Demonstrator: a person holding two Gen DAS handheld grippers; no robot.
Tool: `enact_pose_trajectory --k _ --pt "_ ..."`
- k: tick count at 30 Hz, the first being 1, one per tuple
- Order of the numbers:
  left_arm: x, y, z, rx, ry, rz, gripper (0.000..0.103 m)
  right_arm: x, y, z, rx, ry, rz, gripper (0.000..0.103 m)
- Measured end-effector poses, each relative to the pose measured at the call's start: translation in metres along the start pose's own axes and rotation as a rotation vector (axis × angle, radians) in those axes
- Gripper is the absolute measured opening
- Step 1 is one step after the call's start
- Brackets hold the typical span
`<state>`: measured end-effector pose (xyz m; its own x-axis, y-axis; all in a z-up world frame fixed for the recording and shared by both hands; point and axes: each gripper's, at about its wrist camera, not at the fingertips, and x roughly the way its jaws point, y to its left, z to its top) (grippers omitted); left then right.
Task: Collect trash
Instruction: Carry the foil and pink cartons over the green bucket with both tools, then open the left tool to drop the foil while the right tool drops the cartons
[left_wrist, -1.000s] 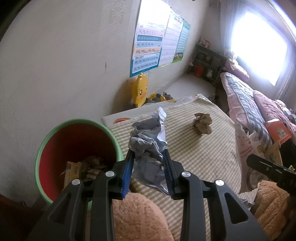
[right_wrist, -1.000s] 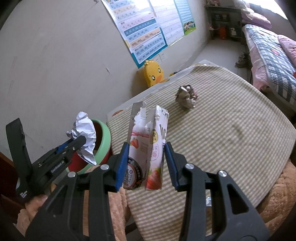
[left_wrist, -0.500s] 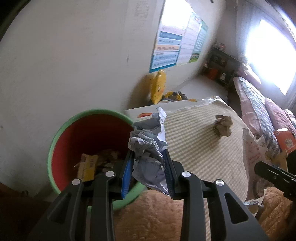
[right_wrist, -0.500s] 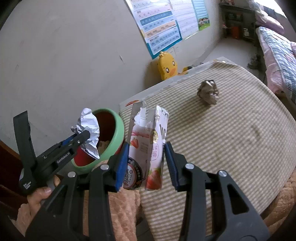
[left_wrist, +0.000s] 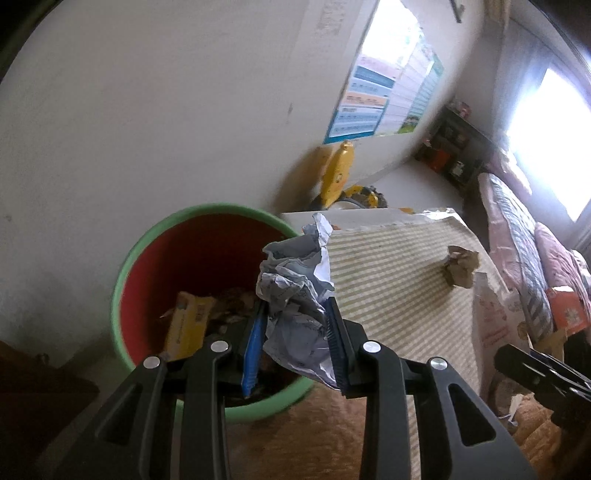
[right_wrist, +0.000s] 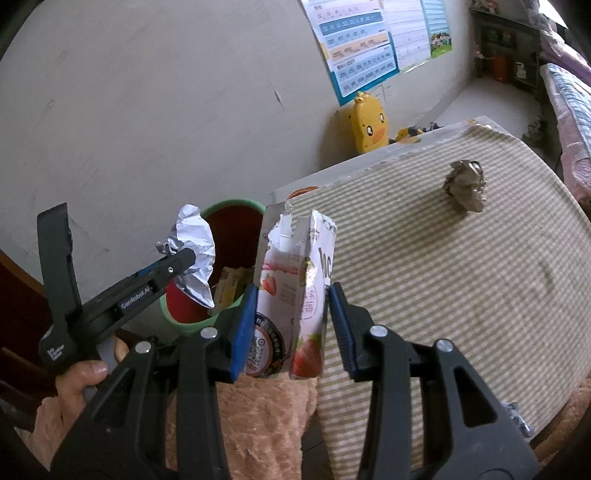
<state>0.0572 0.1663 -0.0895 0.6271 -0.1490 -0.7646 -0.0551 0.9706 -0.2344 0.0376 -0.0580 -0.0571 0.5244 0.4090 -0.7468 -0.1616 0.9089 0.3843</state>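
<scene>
A: How far along are you?

B: Midway, I'd judge. My left claw (left_wrist: 295, 339) is clamped on a crumpled foil wrapper (left_wrist: 295, 291) right over the green-rimmed red bin (left_wrist: 155, 251), which already has scraps in it. My right claw (right_wrist: 291, 325) is clamped on a torn strawberry pouch (right_wrist: 295, 291), beside the bin and not yet over it.

A: What's left?

B: Dropping both, then the crumpled brown wad (right_wrist: 466, 186), alone on the striped worktop (right_wrist: 461, 280).

A: Any writing?

B: "GenRobot.AI" on the left claw's side. The pouch shows strawberries and print I can't read.
</scene>
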Motion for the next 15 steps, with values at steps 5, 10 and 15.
enact_pose_trajectory --k 5,10,15 --pt "0.004 0.027 -0.002 -0.042 0.011 0.051 0.029 0.006 0.003 -0.001 0.004 0.017 0.014 0.039" --pt "0.014 0.048 -0.008 -0.069 0.040 0.106 0.029 0.010 0.006 -0.002 -0.002 0.028 0.023 0.039" --pt "0.027 0.053 -0.008 -0.042 0.056 0.147 0.029 0.012 0.004 -0.004 0.003 0.033 0.025 0.039"
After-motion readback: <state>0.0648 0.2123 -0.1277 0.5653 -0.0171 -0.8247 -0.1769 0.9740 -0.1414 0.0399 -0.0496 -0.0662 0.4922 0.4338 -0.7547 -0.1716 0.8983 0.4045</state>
